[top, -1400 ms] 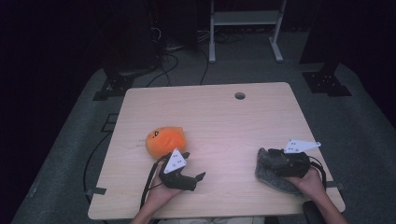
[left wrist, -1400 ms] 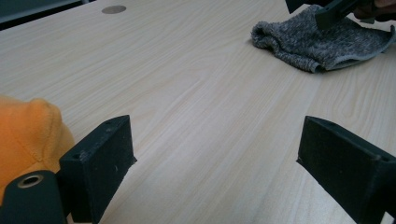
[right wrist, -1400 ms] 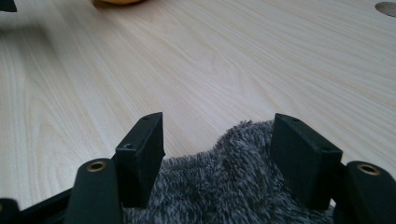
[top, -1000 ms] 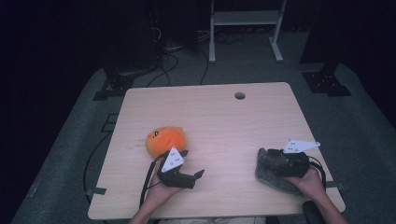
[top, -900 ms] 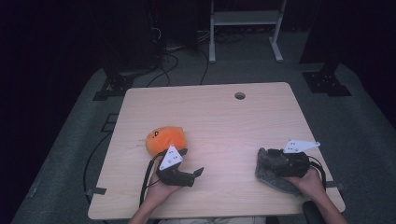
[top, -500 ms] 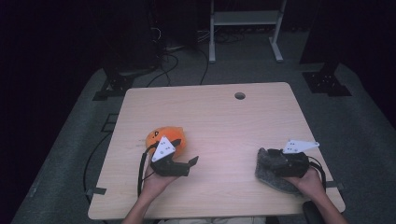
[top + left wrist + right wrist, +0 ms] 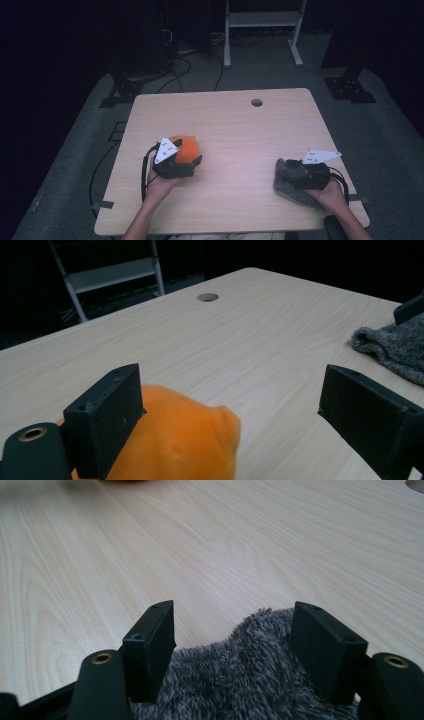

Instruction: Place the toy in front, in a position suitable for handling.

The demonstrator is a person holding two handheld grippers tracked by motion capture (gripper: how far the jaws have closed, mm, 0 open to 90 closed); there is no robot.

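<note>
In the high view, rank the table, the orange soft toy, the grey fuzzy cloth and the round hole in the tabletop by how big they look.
1. table
2. and 3. grey fuzzy cloth and orange soft toy: they look alike, and each is partly covered by a gripper, so no ranking
4. round hole

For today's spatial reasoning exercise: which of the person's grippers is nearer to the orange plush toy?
Left. The left gripper is right at the orange plush toy, its jaws open with one against it. The right gripper sits across the table on the grey fuzzy cloth.
</note>
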